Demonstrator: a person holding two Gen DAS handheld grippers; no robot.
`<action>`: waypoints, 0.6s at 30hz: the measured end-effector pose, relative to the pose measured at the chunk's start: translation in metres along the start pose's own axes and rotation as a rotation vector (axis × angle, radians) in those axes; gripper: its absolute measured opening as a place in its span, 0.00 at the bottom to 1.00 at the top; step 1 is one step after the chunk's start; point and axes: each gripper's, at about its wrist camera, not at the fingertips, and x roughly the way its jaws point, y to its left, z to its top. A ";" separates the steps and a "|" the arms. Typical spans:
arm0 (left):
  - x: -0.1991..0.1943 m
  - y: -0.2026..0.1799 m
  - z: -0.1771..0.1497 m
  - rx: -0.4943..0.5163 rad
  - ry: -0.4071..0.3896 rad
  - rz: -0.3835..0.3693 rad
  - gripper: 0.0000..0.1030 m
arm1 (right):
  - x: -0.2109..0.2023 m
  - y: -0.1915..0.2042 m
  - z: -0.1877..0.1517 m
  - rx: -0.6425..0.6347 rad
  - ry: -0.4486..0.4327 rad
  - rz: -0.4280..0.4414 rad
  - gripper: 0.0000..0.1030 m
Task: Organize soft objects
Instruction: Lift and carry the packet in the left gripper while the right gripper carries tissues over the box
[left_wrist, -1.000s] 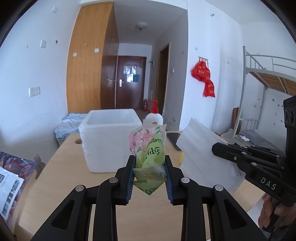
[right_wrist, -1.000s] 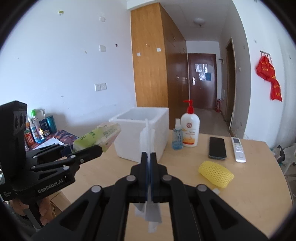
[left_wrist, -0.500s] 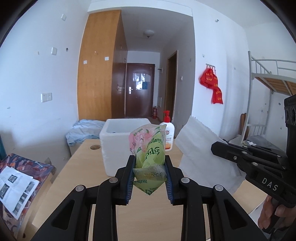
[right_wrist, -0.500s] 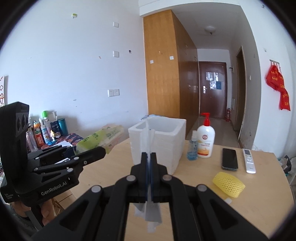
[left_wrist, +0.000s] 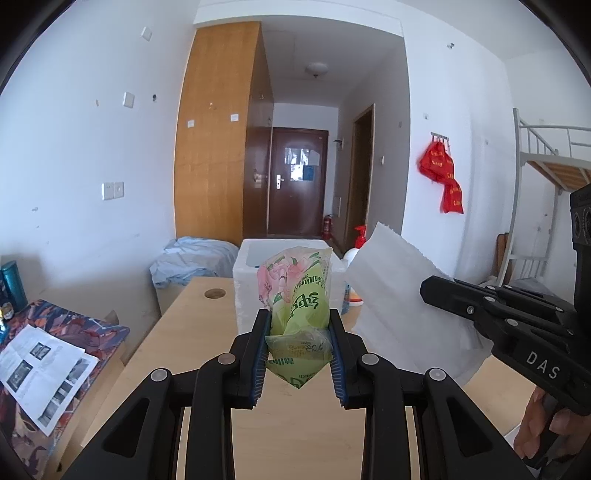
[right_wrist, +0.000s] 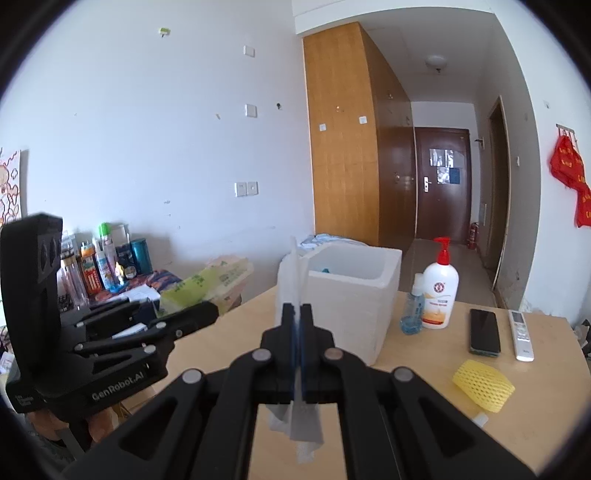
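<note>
My left gripper (left_wrist: 298, 332) is shut on a green tissue pack with pink flowers (left_wrist: 297, 295), held above the wooden table (left_wrist: 295, 424). In the right wrist view the same left gripper (right_wrist: 207, 314) sits at the left with the tissue pack (right_wrist: 207, 282) sticking out. My right gripper (right_wrist: 297, 314) is shut on a thin white paper sheet (right_wrist: 295, 258), whose tail hangs below the fingers. From the left wrist view the sheet (left_wrist: 391, 295) spreads wide beside the right gripper (left_wrist: 428, 286). A white foam box (right_wrist: 354, 288) stands open ahead of both grippers. A yellow foam net (right_wrist: 482, 386) lies at the right.
A pump bottle (right_wrist: 439, 291), a small blue bottle (right_wrist: 413, 310), a phone (right_wrist: 484, 335) and a remote (right_wrist: 521, 335) stand right of the box. Bottles (right_wrist: 103, 258) crowd a side surface at the left. A printed leaflet (left_wrist: 40, 369) lies there. A bunk bed (left_wrist: 546, 184) is at the far right.
Both grippers have pulled back and risen a little, so the foam box and bottles look smaller and farther. The tissue pack and the paper sheet stay gripped as before.
</note>
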 end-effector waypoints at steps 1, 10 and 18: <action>0.000 0.000 0.000 0.000 0.000 0.000 0.30 | 0.001 -0.001 0.001 0.008 -0.007 -0.001 0.04; 0.008 0.005 0.003 -0.001 0.006 0.005 0.30 | 0.010 -0.002 0.005 0.010 0.005 -0.006 0.04; 0.020 0.003 0.011 0.004 0.007 0.004 0.30 | 0.017 -0.005 0.012 0.014 0.004 -0.015 0.04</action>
